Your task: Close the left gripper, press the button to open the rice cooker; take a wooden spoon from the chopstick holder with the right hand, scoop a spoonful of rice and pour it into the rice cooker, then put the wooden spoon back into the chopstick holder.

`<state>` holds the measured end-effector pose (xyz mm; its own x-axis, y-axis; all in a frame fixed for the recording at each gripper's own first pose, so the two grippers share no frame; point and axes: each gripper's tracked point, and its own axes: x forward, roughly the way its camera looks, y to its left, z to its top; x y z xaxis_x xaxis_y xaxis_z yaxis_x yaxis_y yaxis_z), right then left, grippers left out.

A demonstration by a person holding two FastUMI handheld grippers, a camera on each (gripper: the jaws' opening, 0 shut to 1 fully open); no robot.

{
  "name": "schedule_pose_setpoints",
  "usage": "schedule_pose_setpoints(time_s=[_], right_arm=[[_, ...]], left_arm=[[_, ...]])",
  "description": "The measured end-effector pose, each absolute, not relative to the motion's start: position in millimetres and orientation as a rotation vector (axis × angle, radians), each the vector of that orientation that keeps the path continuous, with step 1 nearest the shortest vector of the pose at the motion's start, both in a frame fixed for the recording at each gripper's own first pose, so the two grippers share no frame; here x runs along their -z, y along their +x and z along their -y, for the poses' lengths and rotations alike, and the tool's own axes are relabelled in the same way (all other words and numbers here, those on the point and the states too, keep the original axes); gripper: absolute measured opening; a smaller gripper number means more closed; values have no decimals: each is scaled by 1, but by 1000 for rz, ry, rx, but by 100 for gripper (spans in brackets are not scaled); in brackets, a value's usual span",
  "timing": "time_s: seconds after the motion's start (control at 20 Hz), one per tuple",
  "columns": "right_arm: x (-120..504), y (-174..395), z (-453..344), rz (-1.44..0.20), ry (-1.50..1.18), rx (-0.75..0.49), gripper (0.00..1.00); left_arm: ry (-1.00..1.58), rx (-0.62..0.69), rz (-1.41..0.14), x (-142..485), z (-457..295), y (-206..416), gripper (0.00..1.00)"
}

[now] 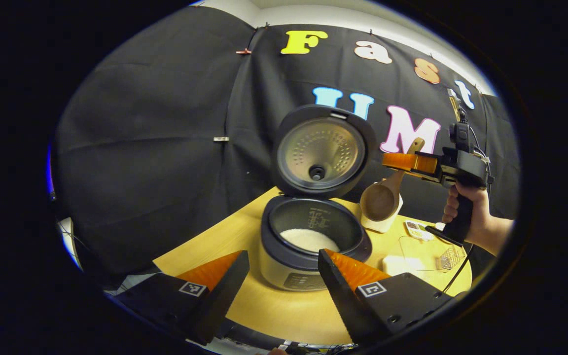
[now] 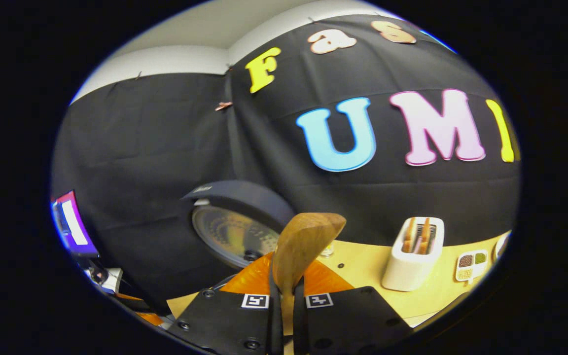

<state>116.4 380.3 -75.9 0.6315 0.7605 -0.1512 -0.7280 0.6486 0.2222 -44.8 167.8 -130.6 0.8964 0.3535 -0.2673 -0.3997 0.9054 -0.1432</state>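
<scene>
Rice cooker (image 1: pixel 308 236) lid open, rice inside. Right gripper (image 2: pixel 286 296) clamps wooden spoon (image 2: pixel 303 241), bowl empty; chopstick holder (image 2: pixel 414 256) ahead-right, return pending. Left gripper (image 1: pixel 284 276) wide, empty.

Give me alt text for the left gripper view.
An open rice cooker with rice inside sits on a wooden table. Beside it, the right gripper holds a wooden spoon by its handle, bowl hanging down.

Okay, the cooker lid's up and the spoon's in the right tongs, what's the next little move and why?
Probably carry the wooden spoon in the right tongs back to the chopstick holder. White rice already lies in the open rice cooker, and the bowl of the spoon looks empty.
</scene>
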Motion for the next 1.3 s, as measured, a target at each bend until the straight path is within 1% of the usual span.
schedule_pose_setpoints(time_s=[0.15, 0.4, 0.55, 0.6, 0.65, 0.8, 0.95, 1.1, 1.3], right_arm=[[65, 142, -312, -250, 167, -734, 12], [33, 183, -186, -172, 176, -510, 12], [36, 196, -105, -177, 216, -364, 12], [41, 198, -79, -184, 220, -320, 12], [46, 201, -53, -190, 215, -280, 12], [69, 204, 9, -225, 184, -188, 12], [97, 214, 57, -272, 189, -106, 12], [121, 229, 92, -293, 211, -32, 12], [164, 246, 125, -364, 333, 68, 12]], left_arm=[[-159, -333, -222, 117, -145, -26, 95], [-118, -202, -220, 102, -88, 0, 95], [-110, -137, -232, 97, -49, 14, 96], [-105, -114, -232, 95, -37, 17, 92], [-100, -94, -235, 94, -25, 22, 95], [-88, -48, -240, 92, 6, 32, 95], [-93, -50, -259, 95, 24, 42, 96], [-87, -86, -222, 80, 33, 49, 95], [-91, -113, -232, 75, 37, 60, 95]])
